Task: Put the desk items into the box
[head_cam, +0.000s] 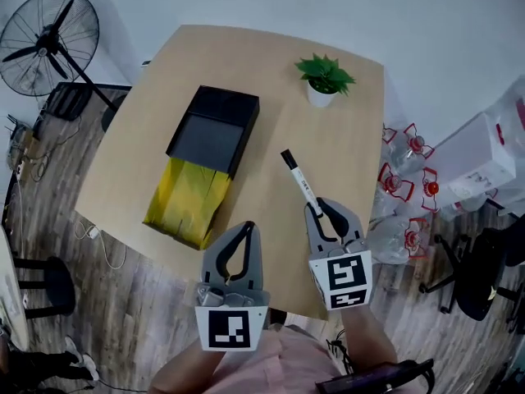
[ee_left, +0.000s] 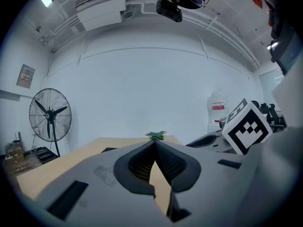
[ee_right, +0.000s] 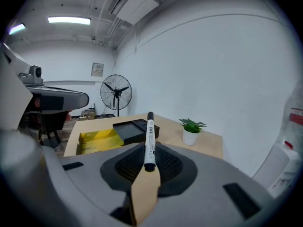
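Observation:
My right gripper (head_cam: 314, 209) (ee_right: 149, 148) is shut on a white marker (head_cam: 300, 184) (ee_right: 150, 141) with a black cap, which sticks out forward over the wooden table (head_cam: 344, 130). The left gripper (head_cam: 248, 226) (ee_left: 155, 143) is shut with nothing between its tips and hovers near the table's front edge. An open yellow box (head_cam: 188, 201) (ee_right: 97, 141) lies left of the middle. Its black lid (head_cam: 215, 129) (ee_right: 135, 129) rests across the box's far end.
A small potted plant (head_cam: 324, 79) (ee_right: 191, 130) (ee_left: 156, 135) stands at the table's far right. A floor fan (head_cam: 51, 35) (ee_right: 115, 93) (ee_left: 49, 117) is off the far left corner. Water bottles (head_cam: 399, 184) and an office chair (head_cam: 486, 273) sit on the floor to the right.

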A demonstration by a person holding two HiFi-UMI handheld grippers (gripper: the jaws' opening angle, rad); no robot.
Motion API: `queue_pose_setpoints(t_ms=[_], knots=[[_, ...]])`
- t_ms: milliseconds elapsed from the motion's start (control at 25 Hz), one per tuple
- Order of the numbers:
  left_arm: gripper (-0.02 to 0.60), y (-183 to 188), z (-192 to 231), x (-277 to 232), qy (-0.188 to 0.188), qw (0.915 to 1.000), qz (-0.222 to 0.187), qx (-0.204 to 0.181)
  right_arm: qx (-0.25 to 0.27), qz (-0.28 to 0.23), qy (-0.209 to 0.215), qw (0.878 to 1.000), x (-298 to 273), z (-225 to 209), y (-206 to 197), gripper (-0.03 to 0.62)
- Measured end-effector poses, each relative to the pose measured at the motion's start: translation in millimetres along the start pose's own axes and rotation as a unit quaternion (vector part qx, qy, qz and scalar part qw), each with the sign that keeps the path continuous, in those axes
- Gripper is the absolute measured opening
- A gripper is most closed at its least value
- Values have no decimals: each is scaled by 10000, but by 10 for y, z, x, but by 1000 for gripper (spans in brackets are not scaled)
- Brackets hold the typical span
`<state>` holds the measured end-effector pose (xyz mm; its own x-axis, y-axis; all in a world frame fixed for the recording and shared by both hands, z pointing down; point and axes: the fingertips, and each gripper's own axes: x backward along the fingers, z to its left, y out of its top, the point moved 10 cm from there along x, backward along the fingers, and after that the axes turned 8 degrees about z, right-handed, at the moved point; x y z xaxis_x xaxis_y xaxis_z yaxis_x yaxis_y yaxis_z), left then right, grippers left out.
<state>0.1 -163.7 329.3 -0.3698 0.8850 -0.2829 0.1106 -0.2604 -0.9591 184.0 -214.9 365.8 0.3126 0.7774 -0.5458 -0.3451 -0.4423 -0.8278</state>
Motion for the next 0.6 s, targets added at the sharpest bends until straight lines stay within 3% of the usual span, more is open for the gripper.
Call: queue_pose_setpoints(t_ms=[320,600], knots=[[9,-32,-422,780,177,9997,-171,-96,204,-145,161,9996,823,257,-223,71],[9,-22,-345,1108,392,9987,-325,-100,349,-182,256,9989,959,478,-258,71]])
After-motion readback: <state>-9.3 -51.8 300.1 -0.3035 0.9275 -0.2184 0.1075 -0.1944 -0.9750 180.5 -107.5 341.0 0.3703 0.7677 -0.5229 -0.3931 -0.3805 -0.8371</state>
